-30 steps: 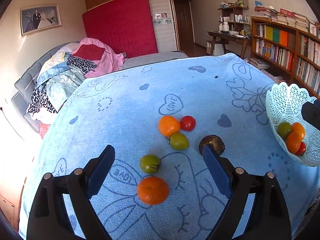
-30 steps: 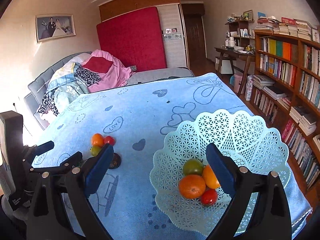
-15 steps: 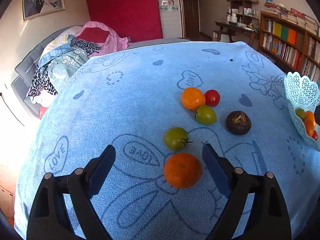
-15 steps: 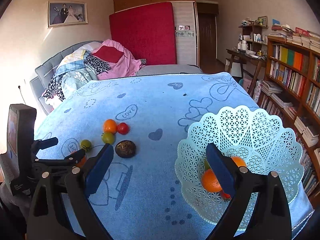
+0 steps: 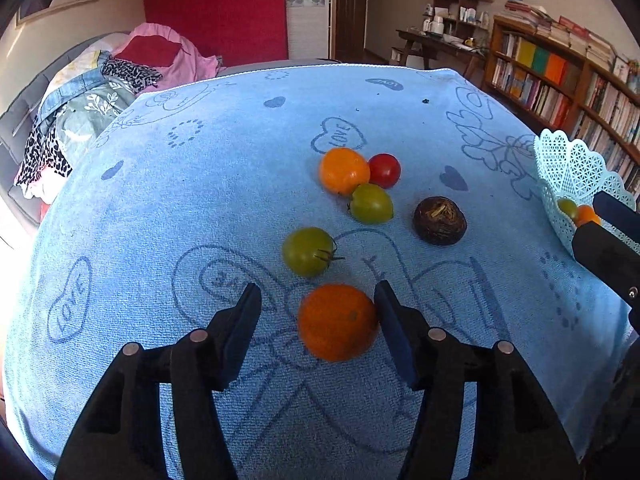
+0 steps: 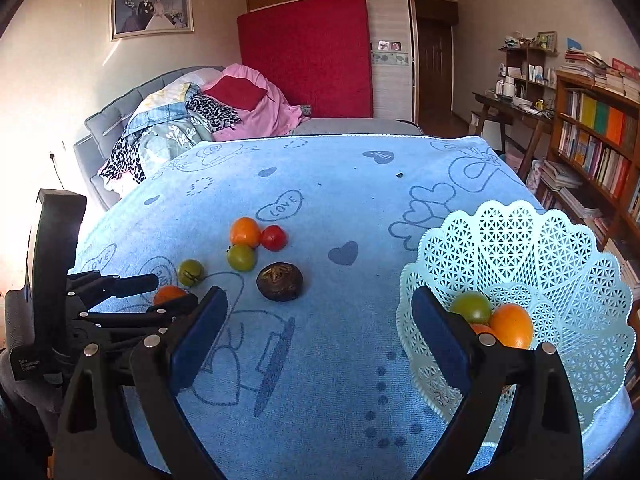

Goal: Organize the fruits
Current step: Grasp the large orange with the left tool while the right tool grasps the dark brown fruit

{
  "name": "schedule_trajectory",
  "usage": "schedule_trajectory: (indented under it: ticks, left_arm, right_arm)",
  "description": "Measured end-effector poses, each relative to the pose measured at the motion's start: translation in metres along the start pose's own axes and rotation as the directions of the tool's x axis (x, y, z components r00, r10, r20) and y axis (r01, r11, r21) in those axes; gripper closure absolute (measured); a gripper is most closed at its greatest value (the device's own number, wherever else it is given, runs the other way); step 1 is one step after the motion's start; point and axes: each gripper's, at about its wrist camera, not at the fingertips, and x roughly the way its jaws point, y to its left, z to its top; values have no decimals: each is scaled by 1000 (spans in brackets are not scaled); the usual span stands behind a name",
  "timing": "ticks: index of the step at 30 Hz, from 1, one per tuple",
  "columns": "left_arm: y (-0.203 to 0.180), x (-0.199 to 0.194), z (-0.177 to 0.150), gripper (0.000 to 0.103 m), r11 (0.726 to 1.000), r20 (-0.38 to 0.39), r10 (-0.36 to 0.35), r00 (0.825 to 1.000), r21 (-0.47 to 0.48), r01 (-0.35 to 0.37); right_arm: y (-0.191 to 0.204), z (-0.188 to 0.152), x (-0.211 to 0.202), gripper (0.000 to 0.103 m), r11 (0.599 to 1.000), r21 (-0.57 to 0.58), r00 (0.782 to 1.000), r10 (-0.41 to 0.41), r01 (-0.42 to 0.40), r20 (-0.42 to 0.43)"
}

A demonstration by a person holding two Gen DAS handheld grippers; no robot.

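Observation:
On the blue towel lies a near orange [image 5: 338, 322] between the fingers of my left gripper [image 5: 318, 292], whose jaws are closing. The right pad touches the orange; the left pad stands a little off it. Behind it lie a green tomato [image 5: 308, 251], a second orange [image 5: 344, 171], a red tomato [image 5: 384, 170], another green tomato [image 5: 371, 203] and a dark brown fruit [image 5: 439, 220]. The white lattice basket [image 6: 520, 240] at the right holds a green tomato [image 6: 472, 306] and an orange [image 6: 512, 324]. My right gripper [image 6: 318, 300] hangs open over the towel, left of the basket, with nothing between its fingers.
The towel-covered table [image 6: 320, 380] ends close to the basket at the right. Behind it stand a grey sofa with piled clothes [image 6: 188, 120], a red mattress [image 6: 308, 56] against the wall, and bookshelves [image 6: 600, 140] at the right.
My left gripper has dropped and come forward onto the near orange, and its jaws have narrowed around it. My right gripper has swung left, off the basket toward the loose fruit.

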Motion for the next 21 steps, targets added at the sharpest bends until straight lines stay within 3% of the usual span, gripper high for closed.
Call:
schedule_trajectory:
  ticks: [5,13,15,21]
  left_arm:
    - [-1,-3,-3,59,999,-6,-49,999,3,49]
    - [0,-10,-8,63,997,0,-75,997,-2,75]
    - [-1,-11,-9,63,997,0,-77,997,0,77]
    - [1,-11,-10,63,996,-1,-89,996,-11,89]
  right_arm:
    - [6,6,11,8,999,18,998,52,-51,-20]
    - [22,15,41,11,994,-10,991,108,-109,-82]
    - [27,16,52,20,992,-22,986,118,-122,-116]
    - [30,16,84,32,995,-24,977,86,-92,-198]
